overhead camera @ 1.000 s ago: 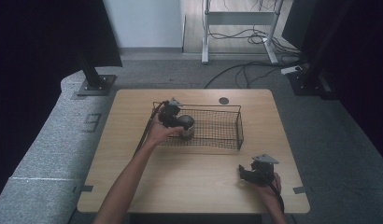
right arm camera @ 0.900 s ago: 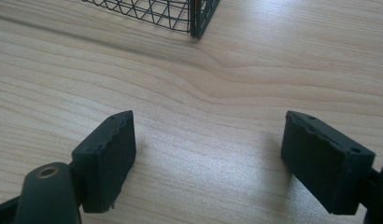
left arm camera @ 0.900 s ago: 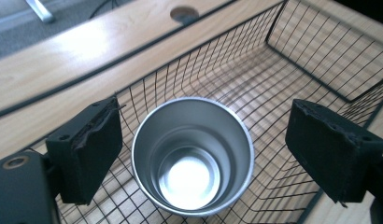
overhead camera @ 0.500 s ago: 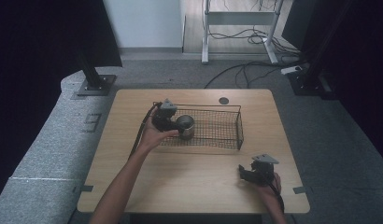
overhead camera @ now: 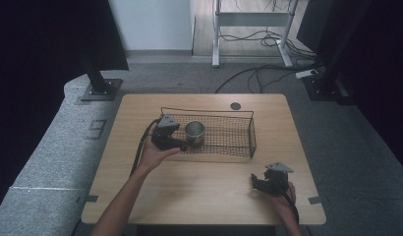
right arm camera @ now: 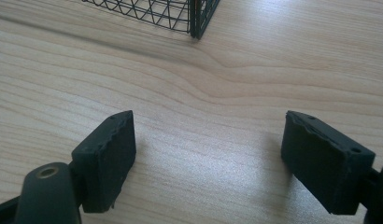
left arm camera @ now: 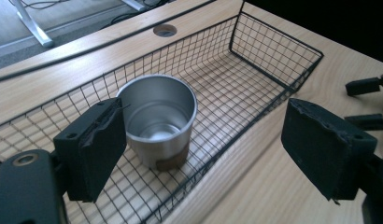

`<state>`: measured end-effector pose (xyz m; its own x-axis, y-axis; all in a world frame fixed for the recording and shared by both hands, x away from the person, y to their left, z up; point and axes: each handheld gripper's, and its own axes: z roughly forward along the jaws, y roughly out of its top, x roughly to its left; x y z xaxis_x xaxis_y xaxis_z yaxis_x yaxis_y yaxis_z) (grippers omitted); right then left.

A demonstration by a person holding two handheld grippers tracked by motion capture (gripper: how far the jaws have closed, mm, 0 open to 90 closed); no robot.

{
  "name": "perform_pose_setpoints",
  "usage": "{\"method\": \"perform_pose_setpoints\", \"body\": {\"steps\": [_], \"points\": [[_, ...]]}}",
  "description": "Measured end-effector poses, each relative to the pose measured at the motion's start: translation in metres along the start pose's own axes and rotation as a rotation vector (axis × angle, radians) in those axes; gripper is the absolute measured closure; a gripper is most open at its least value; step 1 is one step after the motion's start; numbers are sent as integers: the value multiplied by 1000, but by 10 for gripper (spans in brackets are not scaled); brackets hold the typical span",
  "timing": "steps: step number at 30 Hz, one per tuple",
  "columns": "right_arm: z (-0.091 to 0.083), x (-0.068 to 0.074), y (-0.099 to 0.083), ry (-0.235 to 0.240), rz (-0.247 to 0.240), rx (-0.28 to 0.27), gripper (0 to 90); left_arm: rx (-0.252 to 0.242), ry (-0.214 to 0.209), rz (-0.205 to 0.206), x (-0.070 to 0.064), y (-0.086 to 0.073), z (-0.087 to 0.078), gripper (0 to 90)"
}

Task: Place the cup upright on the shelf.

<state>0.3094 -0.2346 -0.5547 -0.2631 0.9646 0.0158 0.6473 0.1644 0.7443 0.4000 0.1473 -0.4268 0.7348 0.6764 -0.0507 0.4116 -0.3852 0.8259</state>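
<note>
1. Pictured from above: wooden table (overhead camera: 140, 162), black wire basket (overhead camera: 239, 141) lying across its middle, steel cup (overhead camera: 194, 132) standing upright on the basket floor toward the left end.
2. Left gripper (overhead camera: 182, 144), held in the left hand (overhead camera: 153, 155), poised at the basket's near-left rim just beside the cup; jaws spread wide, nothing between them.
3. Seen along the left gripper (left arm camera: 203, 154): cup (left arm camera: 157, 119) mouth-up and empty, a brown band at its foot, the left pad overlapping its wall in the picture, the right pad well clear over bare table outside the near rim of the basket (left arm camera: 273, 56). Contact between pad and cup: impossible to tell.
4. Right gripper (overhead camera: 257, 183) parked low near the table's right near corner, well apart from the cup; seen along it (right arm camera: 208, 154), jaws equally wide apart over bare wood, holding nothing, a corner of the basket (right arm camera: 194, 18) just ahead.
5. Step in hand, judged from the pose: taking hold of the cup, or backing away after setting it down.
6. Best done, if gripping: shift toward the far side until both pads straddle the cup above the near wire wall, centre on the cup, pinch across the wall below the lip, then lift straight up.
7. Worth watching: thin polished metal likely to slip or tip under an off-centre squeeze; the right pad likely to snag the rim wire; the right gripper best kept away from the basket.
</note>
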Motion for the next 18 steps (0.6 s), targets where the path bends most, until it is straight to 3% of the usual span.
{"method": "perform_pose_setpoints", "body": {"steps": [8, 13, 18], "points": [[0, 0, 0, 0, -2, 0, 177, -13, 14, 10, -10, -28, -21, 146], [0, 0, 0, 0, -2, 0, 177, 17, 36, 47, -18, -49, -31, 146], [0, 0, 0, 0, -2, 0, 177, 21, 32, 36, -20, -63, -39, 147]]}}
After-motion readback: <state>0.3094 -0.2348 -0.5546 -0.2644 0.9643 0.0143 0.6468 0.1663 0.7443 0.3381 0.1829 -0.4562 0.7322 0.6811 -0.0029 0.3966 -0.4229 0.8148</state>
